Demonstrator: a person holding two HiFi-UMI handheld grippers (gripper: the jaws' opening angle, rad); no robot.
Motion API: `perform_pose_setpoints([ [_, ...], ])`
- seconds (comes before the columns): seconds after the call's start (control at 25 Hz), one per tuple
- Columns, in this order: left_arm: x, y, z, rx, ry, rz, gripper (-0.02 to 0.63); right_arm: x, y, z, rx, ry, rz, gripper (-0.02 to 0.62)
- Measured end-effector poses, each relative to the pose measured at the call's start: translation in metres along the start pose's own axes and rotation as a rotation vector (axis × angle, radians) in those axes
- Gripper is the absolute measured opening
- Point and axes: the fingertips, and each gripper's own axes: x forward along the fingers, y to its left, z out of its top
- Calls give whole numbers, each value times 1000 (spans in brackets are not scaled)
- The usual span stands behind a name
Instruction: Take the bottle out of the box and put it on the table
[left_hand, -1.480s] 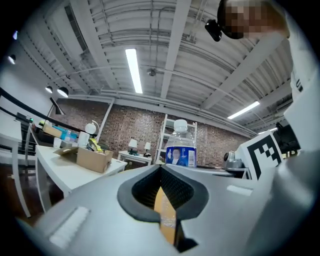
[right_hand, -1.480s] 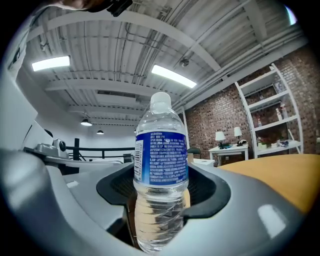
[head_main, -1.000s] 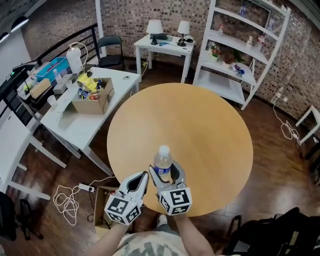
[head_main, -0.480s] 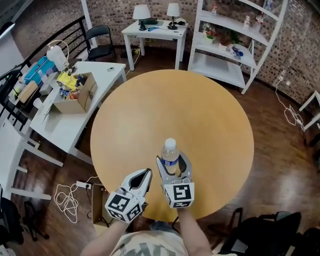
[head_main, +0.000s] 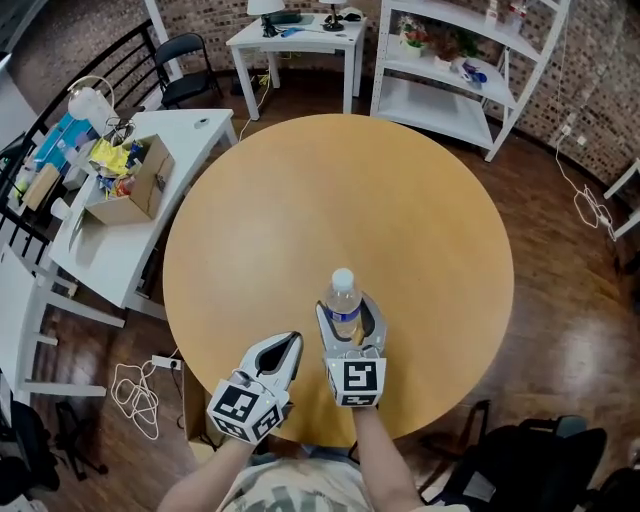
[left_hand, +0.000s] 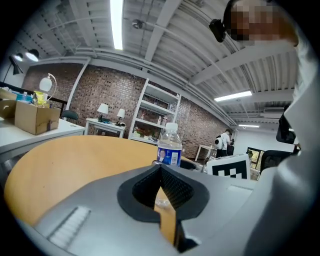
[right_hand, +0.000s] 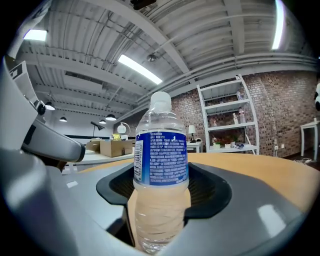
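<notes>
A clear water bottle (head_main: 342, 296) with a white cap and blue label stands upright between the jaws of my right gripper (head_main: 346, 312), which is shut on it over the near part of the round wooden table (head_main: 400, 200). In the right gripper view the bottle (right_hand: 160, 165) fills the centre, and the right gripper (right_hand: 160, 200) clamps its lower half and hides its base. My left gripper (head_main: 288, 345) is shut and holds nothing, just left of the bottle at the table's near edge. From the left gripper (left_hand: 161, 170), the bottle (left_hand: 168, 145) shows just beyond the jaws.
A brown box (head_main: 193, 405) sits on the floor under the table's near-left edge, beside cables (head_main: 135, 395). A white table (head_main: 110, 250) at the left bears an open cardboard box (head_main: 125, 185) of items. White shelves (head_main: 450, 70) stand at the back, with a dark bag (head_main: 540, 465) at the lower right.
Both grippers and the bottle have moved farther in over the round table from its near edge. The right gripper has stayed shut on the bottle throughout.
</notes>
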Motion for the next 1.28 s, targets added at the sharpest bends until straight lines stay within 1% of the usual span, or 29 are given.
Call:
perform_pose_setpoints([
  [0.24, 10, -5, -5, -9, 1, -16, -6, -5, 10, 0, -24, -11, 13, 305],
  [0.44, 10, -14, -5, -6, -3, -20, -6, -12, 6, -2, -16, -5, 11, 311],
  [0.92, -6, -20, -8, 3, -4, -4, -6, -20, 11, -5, -42, 14, 26, 313],
  [1.0, -10, -22, -7, 3, -4, -2, -6, -23, 12, -4, -32, 26, 29, 328],
  [1.28, -15, -21, -13, 7, 8, 14, -6, -36, 12, -2, -38, 26, 25, 321],
])
